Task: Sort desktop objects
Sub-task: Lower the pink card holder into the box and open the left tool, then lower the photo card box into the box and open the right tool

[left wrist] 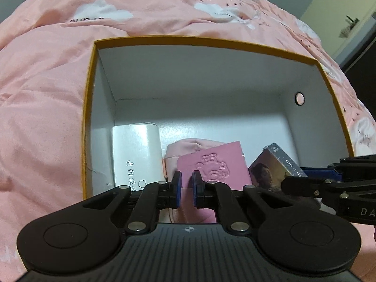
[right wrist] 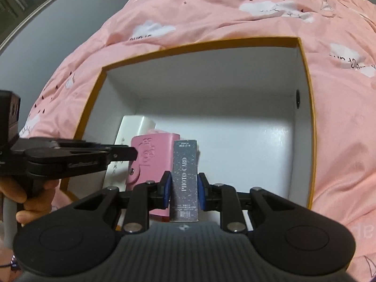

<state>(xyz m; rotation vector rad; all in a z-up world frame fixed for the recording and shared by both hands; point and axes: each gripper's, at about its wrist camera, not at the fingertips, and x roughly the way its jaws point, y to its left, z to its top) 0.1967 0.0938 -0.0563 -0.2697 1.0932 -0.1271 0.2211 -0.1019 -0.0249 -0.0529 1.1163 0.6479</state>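
An open box with an orange rim [left wrist: 206, 40] and white inside lies on a pink quilt; it also shows in the right wrist view [right wrist: 202, 43]. Inside lie a white case [left wrist: 135, 150], a pink card wallet [left wrist: 216, 164] and pink cloth [left wrist: 185, 146]. My right gripper [right wrist: 184, 191] is shut on a dark PHOTO-CARD box [right wrist: 184, 176] and holds it upright inside the orange box, beside the wallet [right wrist: 150, 155]. The card box [left wrist: 270, 166] also shows in the left wrist view. My left gripper [left wrist: 186, 190] hangs over the wallet with a narrow gap between the pads, holding nothing.
The pink quilt [left wrist: 47, 94] with white clouds surrounds the box on all sides. The right half of the box floor [right wrist: 253, 145] holds nothing. A grey wall [right wrist: 58, 35] stands at the left, a doorway [left wrist: 340, 11] at the far right.
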